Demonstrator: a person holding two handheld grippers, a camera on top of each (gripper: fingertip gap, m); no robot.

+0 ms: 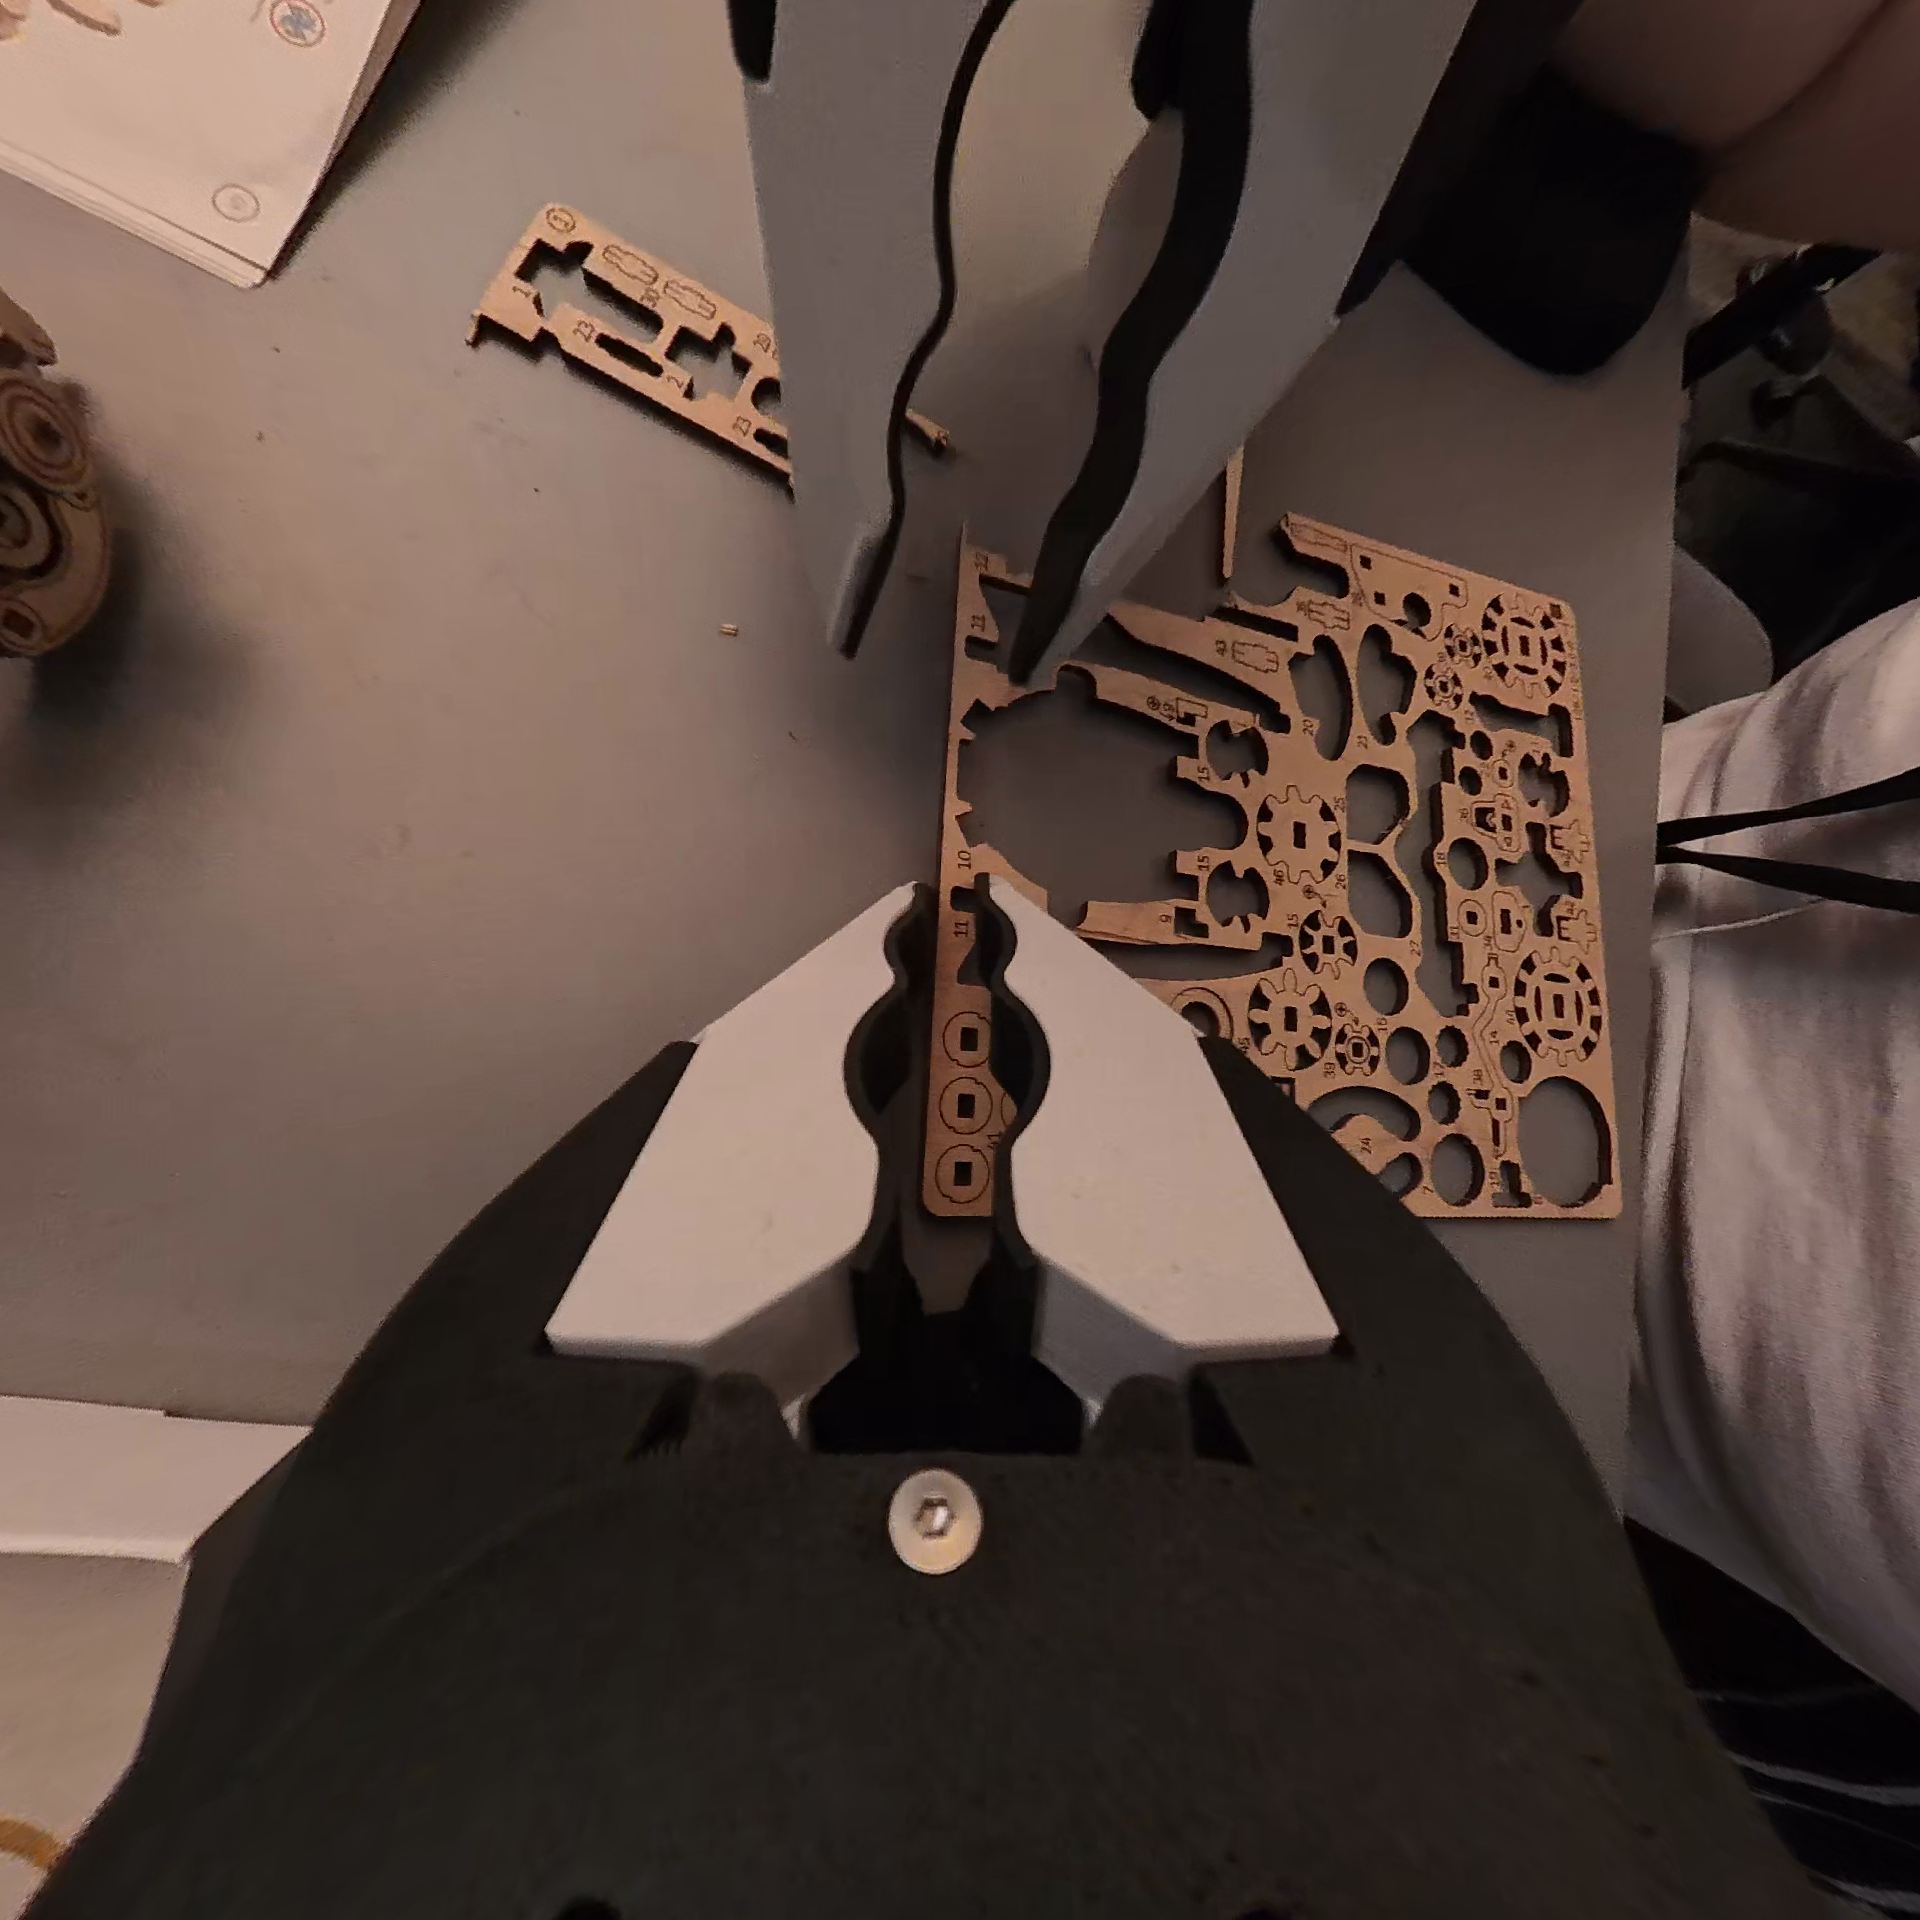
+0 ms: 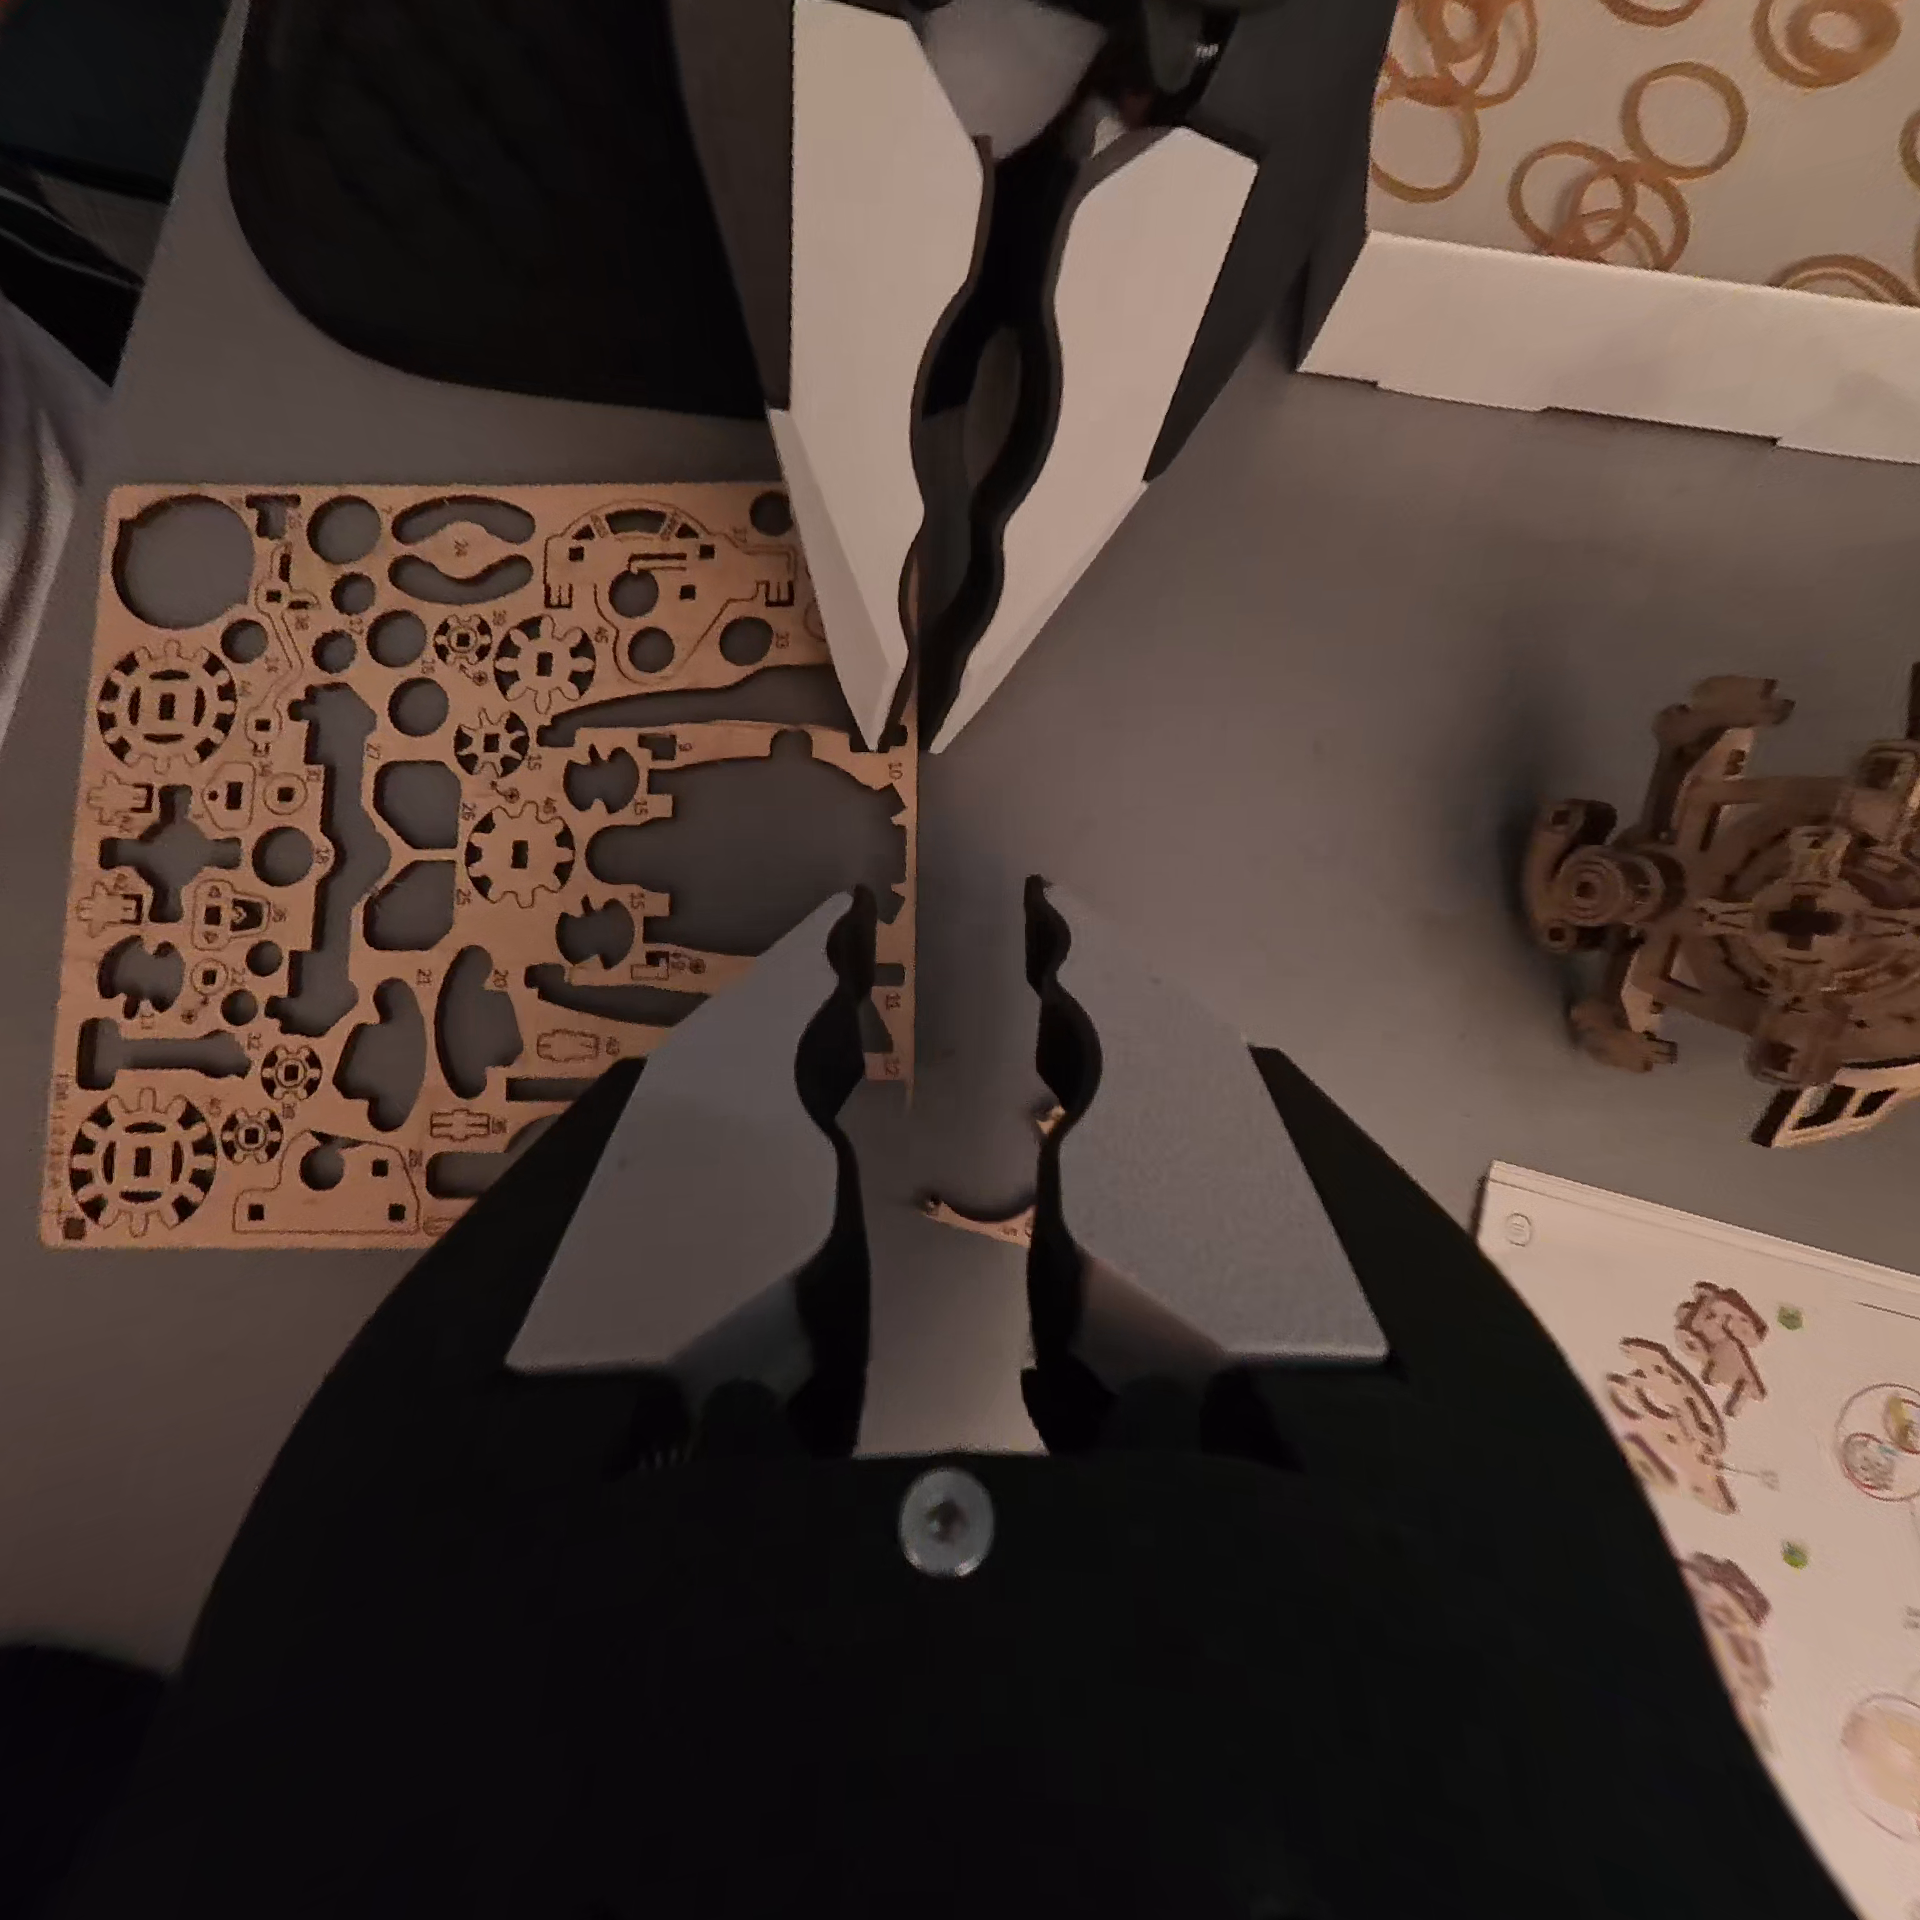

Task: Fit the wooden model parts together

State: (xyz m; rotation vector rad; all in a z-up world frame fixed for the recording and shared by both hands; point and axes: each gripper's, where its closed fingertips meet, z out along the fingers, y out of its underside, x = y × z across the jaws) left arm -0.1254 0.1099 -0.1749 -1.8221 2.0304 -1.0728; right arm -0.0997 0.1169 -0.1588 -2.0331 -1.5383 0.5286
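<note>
A laser-cut wooden sheet (image 1: 1273,821) lies flat on the grey table, with gears and other parts still in it and many cut-outs empty. It also shows in the right wrist view (image 2: 540,862). My left gripper (image 1: 954,886) is shut on the sheet's narrow edge strip, one tip outside the edge and one in a notch. From the right wrist view the left gripper (image 2: 912,732) comes down at the sheet's far right corner. My right gripper (image 2: 945,888) is open and empty. One of its fingertips (image 1: 1023,675) touches the sheet's other corner and the other is off the edge.
A partly built wooden model (image 2: 1766,914) stands at the right, with an instruction booklet (image 2: 1714,1455) in front of it. A white box (image 2: 1610,343) of rubber bands is behind. A broken-off sheet piece (image 1: 644,332) and a small curved wooden part (image 2: 982,1210) lie on the table. A person's white shirt (image 1: 1787,1039) is beside the sheet. The grippers are tip to tip, or close to it.
</note>
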